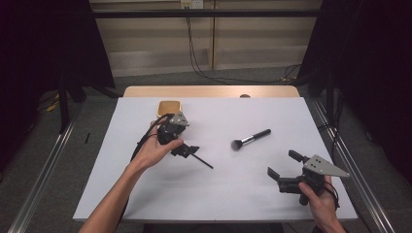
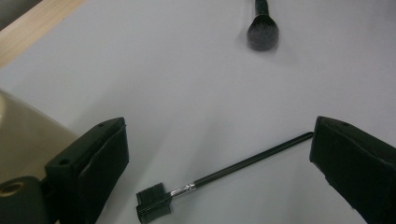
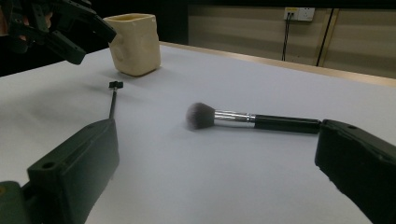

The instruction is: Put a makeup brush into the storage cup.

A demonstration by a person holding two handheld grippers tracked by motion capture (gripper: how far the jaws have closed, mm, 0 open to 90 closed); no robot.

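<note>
My left claw (image 1: 188, 151) hangs over the white surface (image 1: 145, 194) with its jaws spread wide and nothing between them, just on the near side of the cream cup (image 1: 169, 107), which I take as my landmark. In the left gripper view the thin black brow brush (image 2: 224, 179) lies flat on the surface between the two jaws, its small comb head toward the jaw nearer the cup (image 2: 18, 140) and its handle tip almost at the other jaw, though neither jaw touches it. From above, that brow brush (image 1: 203, 162) shows as a slim dark stick poking out from under my left claw, on the side away from the cup. The powder brush (image 1: 250, 139) lies flat as well, farther from the cup than the brow brush, with its soft bristle head turned toward the brow brush and its black handle pointing away. The two brushes are well apart. My right claw (image 1: 283, 168) hovers at the near right part of the surface, far from the cup, its jaws parted and empty. In the right gripper view the powder brush (image 3: 252, 120) lies ahead between those jaws, and the cup (image 3: 134, 43) stands upright beyond it, with my left claw (image 3: 86, 39) just beside the cup.
</note>
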